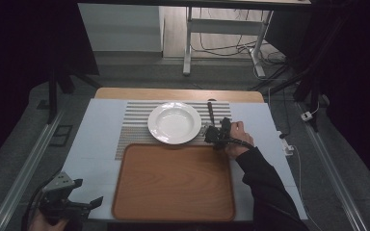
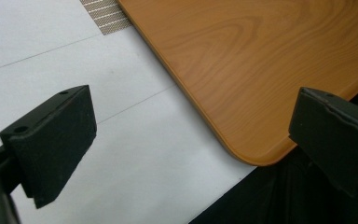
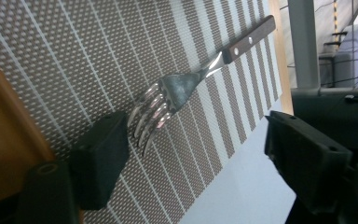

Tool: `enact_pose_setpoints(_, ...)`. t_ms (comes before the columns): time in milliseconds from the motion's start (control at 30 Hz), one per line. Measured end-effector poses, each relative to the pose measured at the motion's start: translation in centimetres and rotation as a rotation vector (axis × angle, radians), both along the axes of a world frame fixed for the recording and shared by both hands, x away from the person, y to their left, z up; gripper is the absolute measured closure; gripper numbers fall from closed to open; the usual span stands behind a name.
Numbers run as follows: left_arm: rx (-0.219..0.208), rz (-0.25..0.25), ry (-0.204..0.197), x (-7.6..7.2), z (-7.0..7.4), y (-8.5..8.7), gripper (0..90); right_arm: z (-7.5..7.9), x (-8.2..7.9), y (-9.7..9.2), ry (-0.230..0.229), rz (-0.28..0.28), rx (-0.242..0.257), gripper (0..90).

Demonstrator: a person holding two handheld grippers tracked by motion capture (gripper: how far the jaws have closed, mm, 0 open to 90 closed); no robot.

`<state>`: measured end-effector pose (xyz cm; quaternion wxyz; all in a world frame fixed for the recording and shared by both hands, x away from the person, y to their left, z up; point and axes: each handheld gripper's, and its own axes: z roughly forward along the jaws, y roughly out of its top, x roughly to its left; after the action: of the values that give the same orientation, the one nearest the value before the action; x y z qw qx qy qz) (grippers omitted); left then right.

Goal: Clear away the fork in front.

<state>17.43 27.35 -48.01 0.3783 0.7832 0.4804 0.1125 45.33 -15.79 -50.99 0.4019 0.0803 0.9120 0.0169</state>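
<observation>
White plate (image 1: 174, 122) is sitting on the striped placemat (image 1: 134, 126) at the far side of the bench (image 1: 96, 139) in the high view, with the wooden tray (image 1: 173, 183) lying bare just in front of it. A fork (image 1: 211, 113) is lying on the mat just right of the plate, dark handle pointing away from the person. The right hand-held gripper (image 1: 215, 134) is hanging over the fork's near end, the hand (image 1: 236, 137) behind it angling the tool toward the prongs, probably for a pick-up. The left hand-held gripper (image 1: 74, 199) is waiting at the near left corner, off the tray, likely kept out of the way.

Left gripper view: both black jaws are standing wide apart with nothing between them, looking down on the bench surface and the rounded corner of the tray (image 2: 261, 70).

Right gripper view: the fork (image 3: 186, 93) is resting flat on the placemat (image 3: 74, 60), wooden handle running up and away, prongs pointing toward the camera. The jaws are standing partly open, one pad just beside the prong tips, the other well off to the side; neither is pressing on the fork, so nothing is being gripped yet.
</observation>
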Motion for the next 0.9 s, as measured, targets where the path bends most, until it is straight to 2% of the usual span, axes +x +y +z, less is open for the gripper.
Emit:
enact_pose_setpoints(100,0.0,0.0,0.0,0.0,0.0,0.0,1.0,-0.5,-0.1,0.3,-0.008,0.027,-0.03,37.7)
enact_pose_setpoints(133,0.0,0.0,0.001,0.0,0.0,0.0,1.0,-0.7,-0.1,0.4,-0.027,0.044,-0.046,40.6)
enact_pose_setpoints(167,0.001,0.0,0.001,0.0,0.0,0.0,1.0,-0.8,-0.1,0.5,-0.015,0.059,-0.056,44.7)
enact_pose_setpoints(200,0.002,-0.001,0.001,0.0,0.0,0.0,1.0,-1.0,-0.3,0.6,-0.035,0.065,-0.077,51.0)
enact_pose_setpoints(233,0.001,-0.001,-0.001,0.0,0.0,0.0,1.0,-1.0,-0.3,0.6,-0.035,0.065,-0.077,51.0)
enact_pose_setpoints(267,0.002,-0.001,-0.001,0.0,0.0,0.0,1.0,-1.5,-0.5,0.8,-0.024,0.088,-0.097,65.5)
enact_pose_setpoints(300,0.002,-0.001,-0.001,0.0,0.0,0.0,1.0,-1.8,-0.6,0.9,-0.042,0.081,-0.118,74.1)
enact_pose_setpoints(333,0.003,-0.001,-0.002,0.0,0.0,0.0,1.0,-2.0,-0.6,0.9,-0.016,0.083,-0.12,82.6)
enact_pose_setpoints(433,0.003,-0.003,-0.002,0.0,0.0,0.0,1.1,-2.8,-1.1,1.0,-0.079,0.101,-0.168,88.4)
enact_pose_setpoints(467,0.003,-0.003,-0.001,0.0,0.0,0.0,1.1,-2.7,-1.3,1.1,-0.076,0.073,-0.187,89.1)
enact_pose_setpoints(500,0.003,-0.003,-0.001,0.0,0.0,0.0,1.0,-2.6,-1.2,1.1,-0.097,0.095,-0.184,89.6)
enact_pose_setpoints(600,0.002,-0.005,-0.003,0.0,0.0,0.0,1.0,-1.9,-1.4,1.0,-0.106,0.081,-0.164,90.0)
enact_pose_setpoints(700,0.003,-0.005,-0.003,0.0,0.0,0.0,1.1,-1.1,-1.6,0.6,-0.131,0.081,-0.106,90.0)
enact_pose_setpoints(733,0.002,-0.006,-0.002,0.0,0.0,-0.1,1.1,-0.5,-1.8,0.5,-0.112,0.062,-0.109,90.0)
enact_pose_setpoints(767,0.003,-0.007,-0.003,0.0,0.0,-0.1,1.1,-0.2,-1.9,0.3,-0.099,0.065,-0.071,90.0)
enact_pose_setpoints(800,0.002,-0.009,-0.002,0.0,0.0,-0.1,1.1,0.2,-2.2,0.2,-0.099,0.058,-0.068,90.0)
enact_pose_setpoints(867,0.006,-0.012,-0.002,0.0,0.0,-0.1,1.1,0.8,-2.5,-0.3,-0.075,0.052,-0.005,90.0)
enact_pose_setpoints(900,0.009,-0.014,-0.003,0.0,0.0,-0.1,1.1,1.2,-2.7,-0.5,-0.048,0.05,0.023,90.0)
